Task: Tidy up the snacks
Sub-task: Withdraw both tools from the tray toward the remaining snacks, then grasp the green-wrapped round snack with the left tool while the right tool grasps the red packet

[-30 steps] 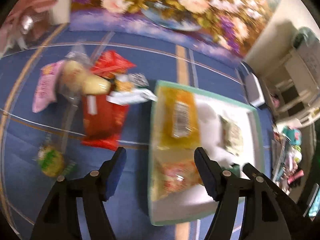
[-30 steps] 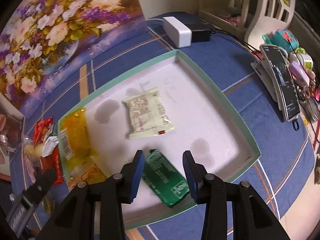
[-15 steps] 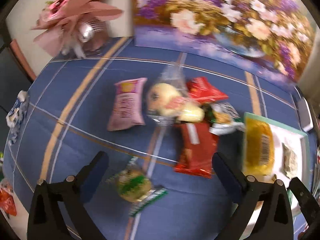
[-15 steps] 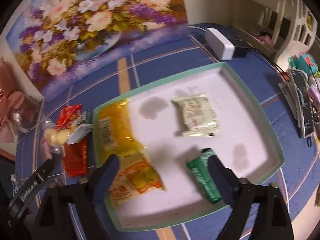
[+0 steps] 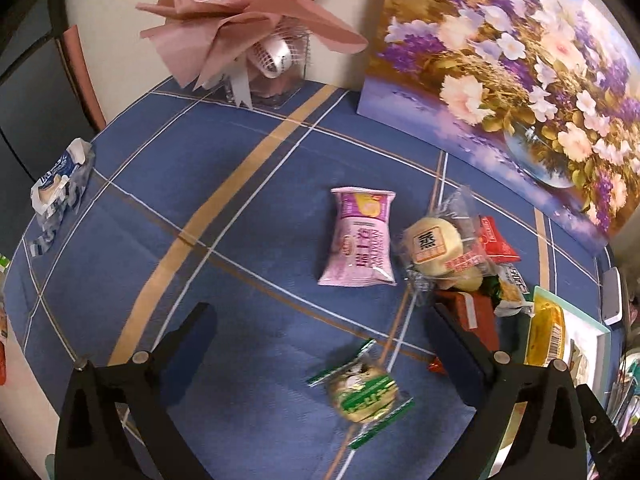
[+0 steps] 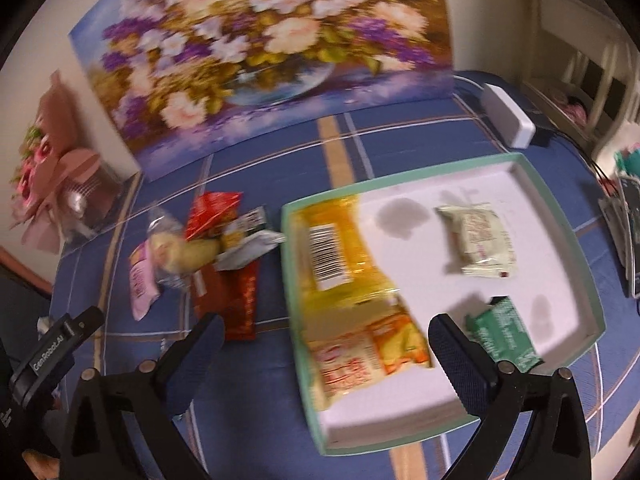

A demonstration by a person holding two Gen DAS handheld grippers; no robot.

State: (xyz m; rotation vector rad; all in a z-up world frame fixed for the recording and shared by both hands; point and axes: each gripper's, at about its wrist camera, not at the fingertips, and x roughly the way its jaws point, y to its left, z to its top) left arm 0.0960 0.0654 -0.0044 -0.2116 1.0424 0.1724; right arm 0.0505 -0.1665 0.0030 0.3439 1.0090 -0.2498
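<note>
Left wrist view: left claw point(image 5: 320, 334) spread wide, empty, above blue bench point(image 5: 240, 216). Green-wrapped snack point(image 5: 362, 392) lies between its fingers; pink packet point(image 5: 362, 246) and a snack pile point(image 5: 460, 264) beyond.

Right wrist view: right claw point(image 6: 326, 342) opening, nothing gripped. Tray point(image 6: 560, 216) holds yellow packet point(image 6: 340, 256), pale packet point(image 6: 478, 240), green packet point(image 6: 504, 332).

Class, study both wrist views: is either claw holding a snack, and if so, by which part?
Nothing is held. The left claw stands open over the tablecloth; the right claw is opening wide above the tray, gripping nothing.
</note>
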